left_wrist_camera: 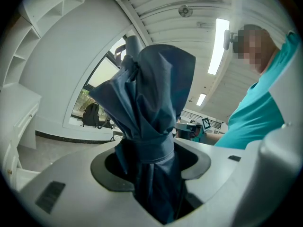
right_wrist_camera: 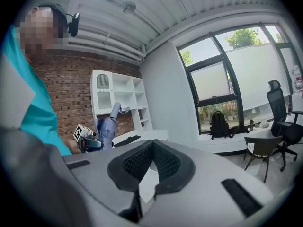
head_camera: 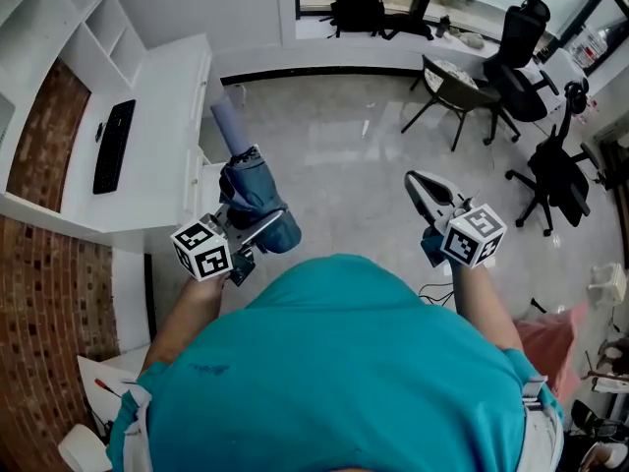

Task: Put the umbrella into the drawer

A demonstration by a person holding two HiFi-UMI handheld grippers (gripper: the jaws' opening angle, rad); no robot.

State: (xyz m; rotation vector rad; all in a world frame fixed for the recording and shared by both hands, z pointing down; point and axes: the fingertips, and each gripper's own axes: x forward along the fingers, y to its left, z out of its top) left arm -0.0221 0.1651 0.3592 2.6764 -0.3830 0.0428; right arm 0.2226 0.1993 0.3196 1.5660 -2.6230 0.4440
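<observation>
A folded blue umbrella (head_camera: 252,193) sticks up and away from me, its pale handle end (head_camera: 231,126) toward the white desk (head_camera: 172,87). My left gripper (head_camera: 259,224) is shut on its bundled cloth. In the left gripper view the umbrella (left_wrist_camera: 151,103) fills the gap between the jaws of the left gripper (left_wrist_camera: 150,162). My right gripper (head_camera: 425,193) hangs over the floor to the right, shut with nothing in it; in its own view the right gripper (right_wrist_camera: 152,148) has its ribbed pads meeting at the tip. That view also shows the umbrella (right_wrist_camera: 107,126) at the left.
The desk carries a black keyboard (head_camera: 112,146), with white shelves (head_camera: 59,8) and a brick wall (head_camera: 44,293) behind. A folding chair (head_camera: 454,91) and office chairs (head_camera: 521,52) stand at the right. A backpack (head_camera: 358,0) rests by the window. Grey floor (head_camera: 334,165) lies ahead.
</observation>
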